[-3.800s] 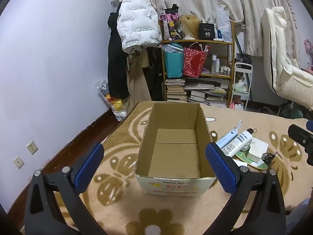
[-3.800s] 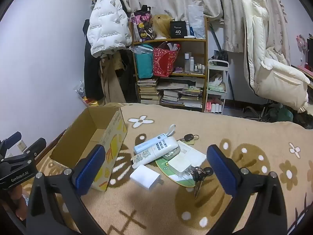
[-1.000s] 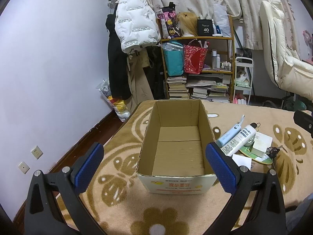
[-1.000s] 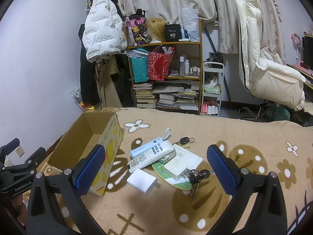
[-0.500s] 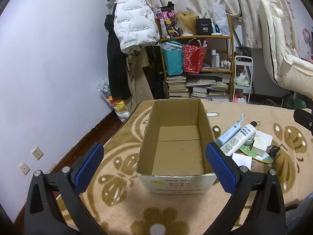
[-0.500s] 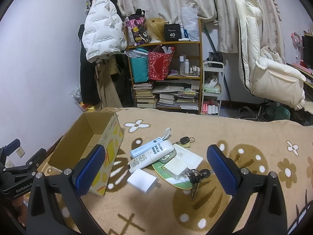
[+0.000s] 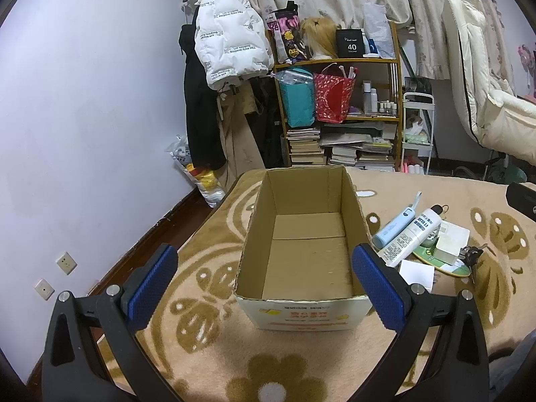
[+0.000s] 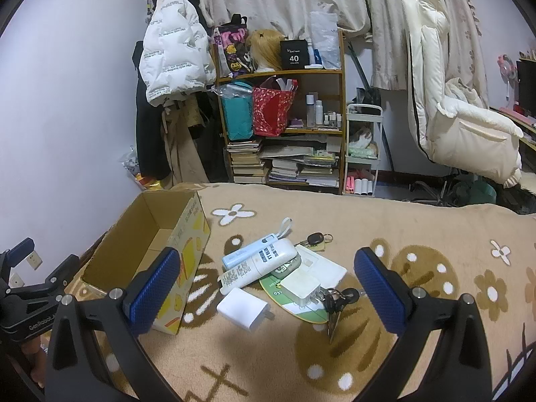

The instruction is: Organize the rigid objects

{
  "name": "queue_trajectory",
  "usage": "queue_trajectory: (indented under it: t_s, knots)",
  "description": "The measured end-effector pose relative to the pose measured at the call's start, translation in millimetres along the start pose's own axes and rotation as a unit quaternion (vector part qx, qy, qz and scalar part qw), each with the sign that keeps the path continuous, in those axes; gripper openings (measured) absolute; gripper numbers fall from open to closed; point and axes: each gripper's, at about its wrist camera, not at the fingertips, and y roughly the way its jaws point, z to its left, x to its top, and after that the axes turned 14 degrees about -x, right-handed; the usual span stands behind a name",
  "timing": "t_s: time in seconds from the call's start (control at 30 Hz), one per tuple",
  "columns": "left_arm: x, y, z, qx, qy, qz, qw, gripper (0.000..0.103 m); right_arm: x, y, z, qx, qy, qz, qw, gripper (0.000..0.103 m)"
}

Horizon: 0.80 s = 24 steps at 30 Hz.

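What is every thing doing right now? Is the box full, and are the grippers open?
Cardboard box: open on top, nothing inside.
White tube: lying on its side, beside the box.
White charger: lying flat on the blanket.
Keys: lying loose.
Left gripper: open, holding nothing.
Right gripper: open, holding nothing.

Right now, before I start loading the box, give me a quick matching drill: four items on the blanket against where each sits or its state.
Items:
1. cardboard box
2. white charger block
3. bunch of keys
4. light blue tube

States:
A. at the green disc's right edge
B. empty, open top
C. nearest the right gripper, left of the green disc
D. alongside the white bottle, strap at its far end

Pairs: 1-B, 2-C, 3-A, 4-D
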Motion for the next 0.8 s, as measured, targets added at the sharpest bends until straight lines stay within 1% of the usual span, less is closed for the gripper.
queue_trajectory:
  t_s: [0.3, 0.37, 0.53, 0.8]
  knots:
    - [5.2, 10.2, 3.9, 0.013, -0.007, 0.014, 0.9998, 0.103, -6.9, 8.2, -4.2, -0.002, 0.015, 0.014, 1.000, 0.103]
    - [6.9, 13.8, 3.7, 0.018, -0.006, 0.016, 0.9997, 0.103, -3.1, 11.6, -6.0, -0.001, 0.020, 0.019, 1.000, 0.103]
    - [12.5, 27.3, 4.4, 0.007, -0.005, 0.034, 0.9994, 0.103, -0.4, 22.8, -5.6, 0.000, 0.028, 0.033, 0.999, 0.103]
    - [16.3, 52.3, 9.9, 0.014, 0.002, 0.058, 0.9982, 0.103, 0.4, 52.5, 5.5, -0.003, 0.017, 0.059, 0.998, 0.103]
